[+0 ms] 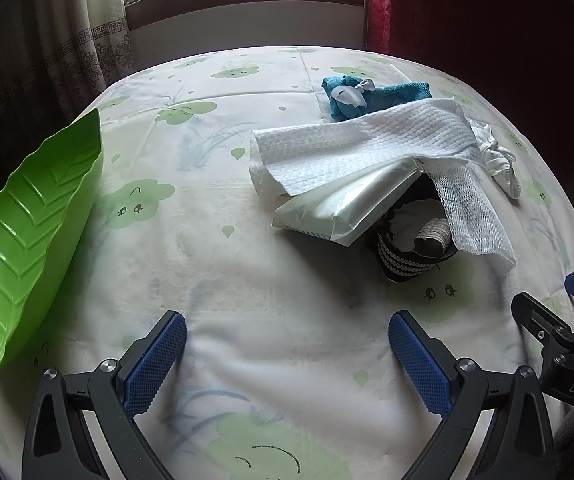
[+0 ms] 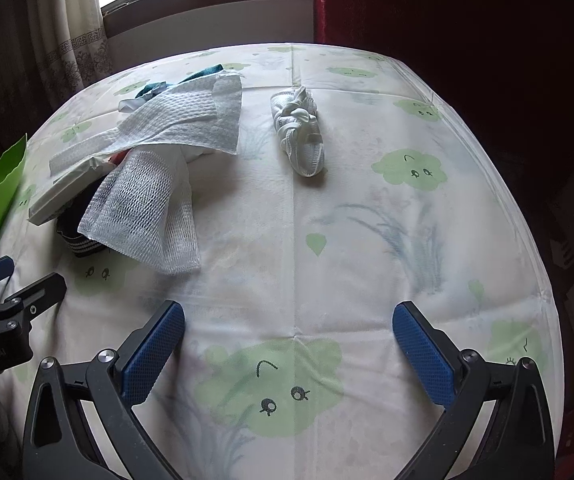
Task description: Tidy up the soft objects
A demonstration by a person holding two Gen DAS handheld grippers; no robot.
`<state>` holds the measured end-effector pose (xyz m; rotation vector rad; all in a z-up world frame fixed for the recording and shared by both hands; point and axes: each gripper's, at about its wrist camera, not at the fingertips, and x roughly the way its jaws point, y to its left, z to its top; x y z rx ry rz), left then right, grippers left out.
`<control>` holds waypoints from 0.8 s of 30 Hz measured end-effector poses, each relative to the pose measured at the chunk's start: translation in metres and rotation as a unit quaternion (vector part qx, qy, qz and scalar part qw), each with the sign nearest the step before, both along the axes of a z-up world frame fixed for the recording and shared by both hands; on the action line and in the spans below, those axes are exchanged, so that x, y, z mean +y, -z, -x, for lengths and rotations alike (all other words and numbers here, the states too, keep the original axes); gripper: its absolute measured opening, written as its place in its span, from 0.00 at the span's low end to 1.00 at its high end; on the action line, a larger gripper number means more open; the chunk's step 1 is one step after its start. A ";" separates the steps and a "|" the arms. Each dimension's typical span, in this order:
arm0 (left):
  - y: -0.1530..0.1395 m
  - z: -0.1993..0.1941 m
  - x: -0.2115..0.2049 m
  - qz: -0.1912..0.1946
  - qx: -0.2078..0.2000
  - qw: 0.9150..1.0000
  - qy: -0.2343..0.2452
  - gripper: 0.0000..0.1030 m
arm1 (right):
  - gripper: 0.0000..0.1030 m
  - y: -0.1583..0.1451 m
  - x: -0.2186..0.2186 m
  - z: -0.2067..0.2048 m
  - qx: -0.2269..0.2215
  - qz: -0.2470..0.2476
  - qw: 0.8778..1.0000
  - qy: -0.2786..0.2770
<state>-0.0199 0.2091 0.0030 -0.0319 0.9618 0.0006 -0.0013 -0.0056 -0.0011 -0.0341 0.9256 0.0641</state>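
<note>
Both grippers, left gripper [image 1: 287, 344] and right gripper [image 2: 289, 332], hover spread wide and empty over the bedsheet [image 2: 327, 240], apparently ready to sort the heaped white cloths [image 1: 367, 140] beside the green tray [image 1: 27, 232].

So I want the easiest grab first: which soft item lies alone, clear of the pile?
The white knotted sock. It lies by itself on the tablecloth, while the paper towel, mesh cloth and teal cloth overlap.

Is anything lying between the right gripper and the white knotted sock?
Nothing visible. Bare tablecloth runs from the open right gripper to the white knotted sock; the white mesh cloth lies off to its left.
</note>
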 end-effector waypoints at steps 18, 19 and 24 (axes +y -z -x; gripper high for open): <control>0.001 0.003 -0.001 -0.001 -0.013 1.000 -0.001 1.00 | 1.00 -0.002 0.000 0.010 -0.009 0.009 1.000 0.010; 0.001 0.003 -0.001 -0.001 -0.013 1.000 -0.001 1.00 | 1.00 -0.002 0.000 0.011 -0.009 0.008 1.000 0.010; 0.001 0.003 -0.002 -0.001 -0.013 1.000 -0.001 1.00 | 1.00 -0.002 0.000 0.011 -0.009 0.009 1.000 0.010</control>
